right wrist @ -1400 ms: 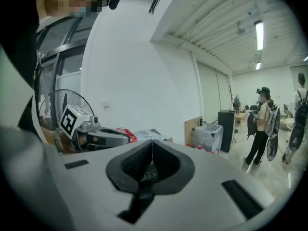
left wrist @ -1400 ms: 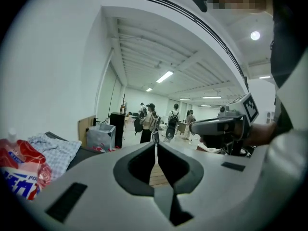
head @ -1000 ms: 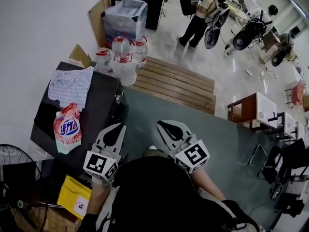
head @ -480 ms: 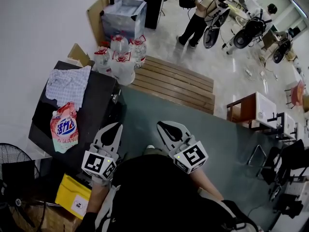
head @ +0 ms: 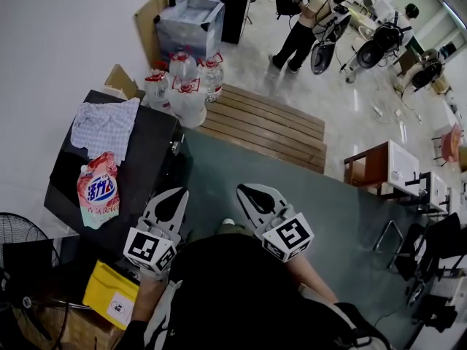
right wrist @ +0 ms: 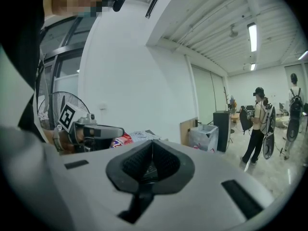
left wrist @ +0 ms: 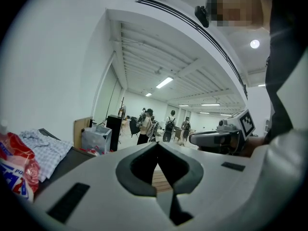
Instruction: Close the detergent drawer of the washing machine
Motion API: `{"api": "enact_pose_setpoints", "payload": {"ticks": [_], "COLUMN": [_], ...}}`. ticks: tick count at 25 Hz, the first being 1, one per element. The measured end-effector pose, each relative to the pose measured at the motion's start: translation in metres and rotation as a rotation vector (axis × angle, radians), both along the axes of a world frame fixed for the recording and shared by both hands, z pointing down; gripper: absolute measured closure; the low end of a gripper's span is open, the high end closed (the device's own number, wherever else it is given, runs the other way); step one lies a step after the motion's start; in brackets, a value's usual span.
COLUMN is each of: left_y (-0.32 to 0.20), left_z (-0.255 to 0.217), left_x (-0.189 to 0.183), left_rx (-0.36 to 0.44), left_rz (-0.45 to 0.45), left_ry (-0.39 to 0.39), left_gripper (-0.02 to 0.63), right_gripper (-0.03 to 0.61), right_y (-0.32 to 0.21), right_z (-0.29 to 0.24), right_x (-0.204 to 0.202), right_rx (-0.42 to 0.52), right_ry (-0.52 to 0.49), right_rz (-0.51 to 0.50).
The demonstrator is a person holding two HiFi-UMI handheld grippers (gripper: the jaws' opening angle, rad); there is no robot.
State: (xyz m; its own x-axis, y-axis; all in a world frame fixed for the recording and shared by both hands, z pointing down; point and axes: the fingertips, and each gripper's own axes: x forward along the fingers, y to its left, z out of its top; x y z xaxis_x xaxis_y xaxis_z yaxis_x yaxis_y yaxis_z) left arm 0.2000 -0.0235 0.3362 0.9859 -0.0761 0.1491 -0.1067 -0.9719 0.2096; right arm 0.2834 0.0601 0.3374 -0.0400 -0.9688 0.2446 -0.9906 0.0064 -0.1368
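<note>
The washing machine (head: 149, 159) shows as a dark-topped box at the left of the head view. On it lie a checked cloth (head: 106, 126) and a pink detergent bag (head: 97, 189). I cannot make out its detergent drawer. My left gripper (head: 183, 191) hangs level beside the machine's near right corner, shut with nothing between the jaws (left wrist: 156, 143). My right gripper (head: 241, 189) is held a little to the right over the green floor, also shut and empty (right wrist: 152, 141). Neither touches the machine.
Water bottles (head: 186, 86) and a wooden pallet (head: 263, 126) lie beyond the machine. A yellow box (head: 111, 295) and a fan (head: 14, 232) stand near left. A small wooden table (head: 383, 166) is at the right. People (head: 303, 28) stand far off.
Both grippers have kept their places and stayed shut. Only the head view shifts slightly, and the person far off has stepped a little.
</note>
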Motion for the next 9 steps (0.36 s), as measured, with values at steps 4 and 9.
{"api": "enact_pose_setpoints", "payload": {"ticks": [4,9], "left_y": [0.0015,0.0019], "left_z": [0.0027,0.0022], "left_x": [-0.0024,-0.0043], "left_rx": [0.013,0.018], "left_rz": [-0.002,-0.012], "left_ry": [-0.013,-0.018], "left_gripper": [0.604,0.604], "right_gripper": [0.563,0.563], "right_y": [0.0004,0.0013], "right_z": [-0.0001,0.001], "right_x": [-0.0046,-0.0096], "right_rx": [-0.003,-0.001], "right_ry": [-0.007,-0.006], "right_rz": [-0.002,-0.01]}}
